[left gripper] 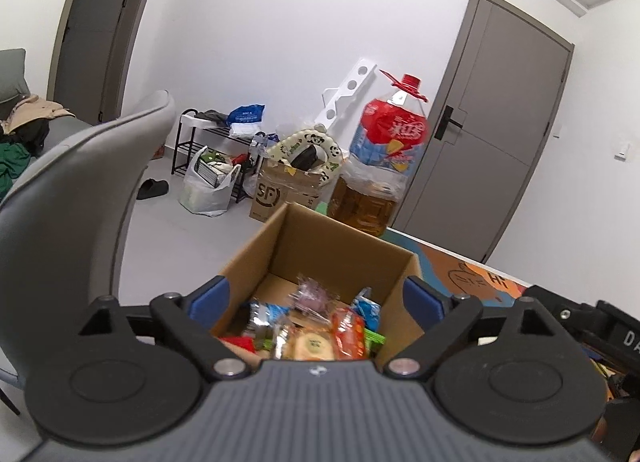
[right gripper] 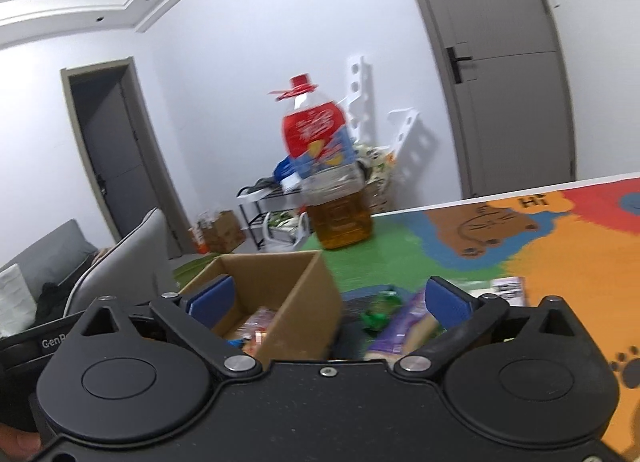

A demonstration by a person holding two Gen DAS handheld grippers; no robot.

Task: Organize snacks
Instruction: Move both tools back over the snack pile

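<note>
The left gripper hangs over the cardboard box of wrapped snacks, fingers spread wide and empty. The right gripper's fingers also stand wide and empty, straddling the box's right wall. Blurred packets, apparently snacks, lie beside the box on the colourful surface.

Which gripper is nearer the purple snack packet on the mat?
Right. The right gripper hangs open just above the purple packet; the left gripper is over the cardboard box.

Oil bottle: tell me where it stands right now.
The oil bottle stands upright on the green part of the table mat, beyond the cardboard box; in the left wrist view it rises behind the box's far right corner.
</note>
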